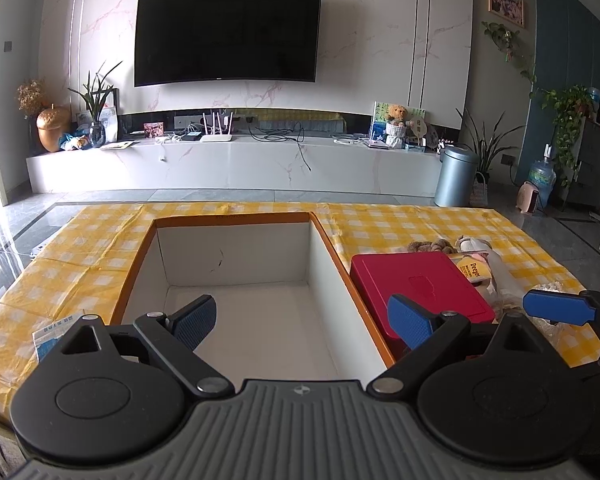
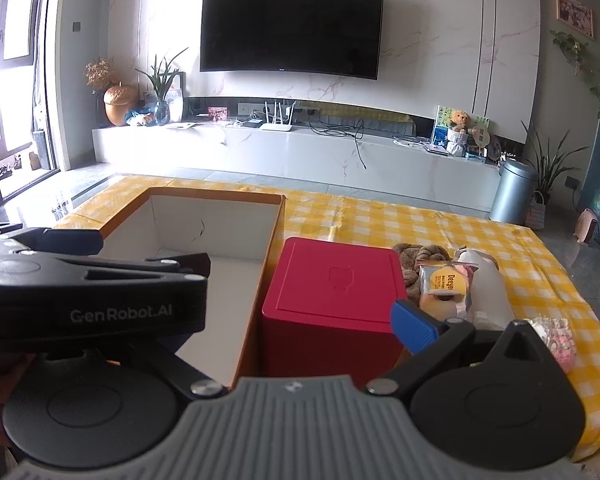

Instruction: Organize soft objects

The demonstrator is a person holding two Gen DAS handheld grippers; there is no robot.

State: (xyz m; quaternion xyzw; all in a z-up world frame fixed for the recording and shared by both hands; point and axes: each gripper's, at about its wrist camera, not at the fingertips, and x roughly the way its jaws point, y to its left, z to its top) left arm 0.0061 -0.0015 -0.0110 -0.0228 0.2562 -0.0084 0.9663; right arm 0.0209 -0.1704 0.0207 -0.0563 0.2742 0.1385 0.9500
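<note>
Hovering wide open and empty, both left gripper (image 1: 304, 322) and right gripper (image 2: 300, 312), beside red box (image 2: 334, 280); brown plush (image 2: 410, 266) behind it looking light, squashy, best pinched mid-body.

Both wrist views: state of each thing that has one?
Large orange-edged white cardboard box: open, empty.
Red square box: lid shut, upright beside the cardboard box.
Brown plush toy: on the yellow checked tablecloth, not boxed.
Yellow-labelled packet: lying on the soft pile.
Wall television: off.
Left gripper: open, empty.
Right gripper: open, empty.
</note>
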